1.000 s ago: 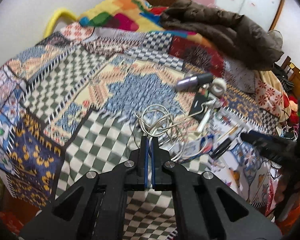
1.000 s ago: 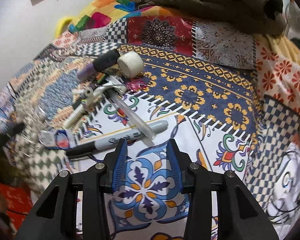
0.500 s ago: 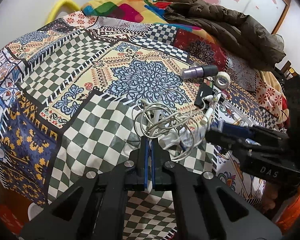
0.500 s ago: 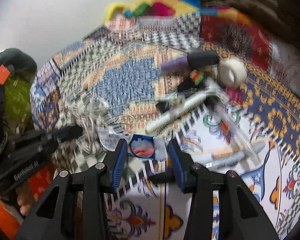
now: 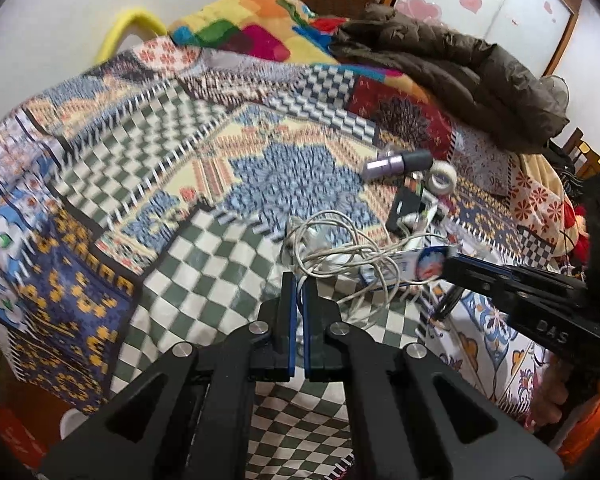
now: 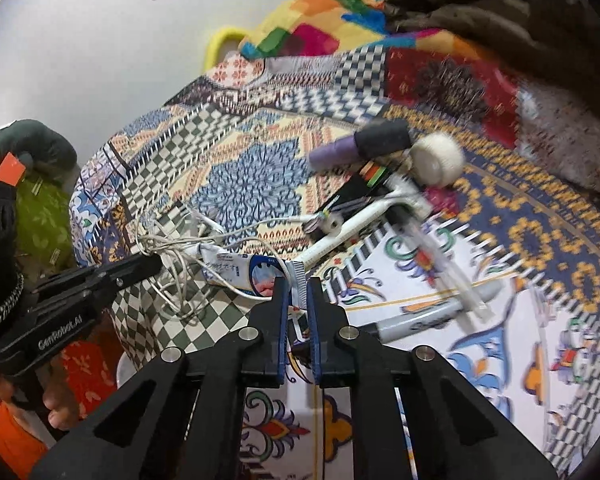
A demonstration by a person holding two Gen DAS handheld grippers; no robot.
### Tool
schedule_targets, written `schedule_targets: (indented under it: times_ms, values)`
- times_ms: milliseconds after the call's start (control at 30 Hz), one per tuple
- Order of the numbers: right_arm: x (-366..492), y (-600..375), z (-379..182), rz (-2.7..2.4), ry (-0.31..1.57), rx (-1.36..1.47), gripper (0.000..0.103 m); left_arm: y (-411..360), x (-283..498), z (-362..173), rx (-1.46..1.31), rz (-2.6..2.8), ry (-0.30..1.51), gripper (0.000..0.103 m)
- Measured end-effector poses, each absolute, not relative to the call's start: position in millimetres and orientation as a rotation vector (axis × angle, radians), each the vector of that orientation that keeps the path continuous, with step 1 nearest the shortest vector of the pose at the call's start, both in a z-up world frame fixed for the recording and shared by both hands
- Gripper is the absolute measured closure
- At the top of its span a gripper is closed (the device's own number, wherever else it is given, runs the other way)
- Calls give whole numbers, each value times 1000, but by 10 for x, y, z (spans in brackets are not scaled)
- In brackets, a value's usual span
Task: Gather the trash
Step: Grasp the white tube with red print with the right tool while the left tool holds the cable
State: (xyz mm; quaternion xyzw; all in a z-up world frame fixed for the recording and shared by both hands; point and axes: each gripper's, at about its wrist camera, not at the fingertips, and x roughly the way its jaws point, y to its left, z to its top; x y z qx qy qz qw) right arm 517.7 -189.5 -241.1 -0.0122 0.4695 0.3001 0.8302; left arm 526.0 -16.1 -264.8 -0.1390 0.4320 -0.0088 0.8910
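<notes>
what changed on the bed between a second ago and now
The right claw swung left from over the marker to the toothpaste tube and closed on its crimped end; its pads were apart before. The left claw stayed shut and empty beside the tangled white cable. The purple tube, tape roll and marker stayed put.

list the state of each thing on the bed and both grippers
left gripper: shut, holds nothing
right gripper: shut on toothpaste tube
toothpaste tube: flat end pinched, partly under the cable
white cable: tangled, loose
purple bottle: lying on its side, cap on
tape roll: lying beside the bottle
grey marker: lying flat, capped
</notes>
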Motion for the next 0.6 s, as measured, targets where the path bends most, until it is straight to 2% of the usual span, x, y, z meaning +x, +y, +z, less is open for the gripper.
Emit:
schedule_targets:
  times_ms: [333, 433, 500, 600]
  values:
    - [5124, -2098, -2118, 515, 912, -76, 96, -306, 5256, -2172, -251, -50, 829, 102]
    - [5175, -2204, -2120, 492, 926, -21, 96, -394, 5331, -2279, -168, -2, 862, 102]
    - [5196, -2282, -2121, 483, 939, 29, 103, -417, 5381, -2435, -139, 27, 911, 102]
    - [5255, -2434, -2132, 427, 937, 55, 103, -372, 5380, -2610, -156, 42, 953, 102]
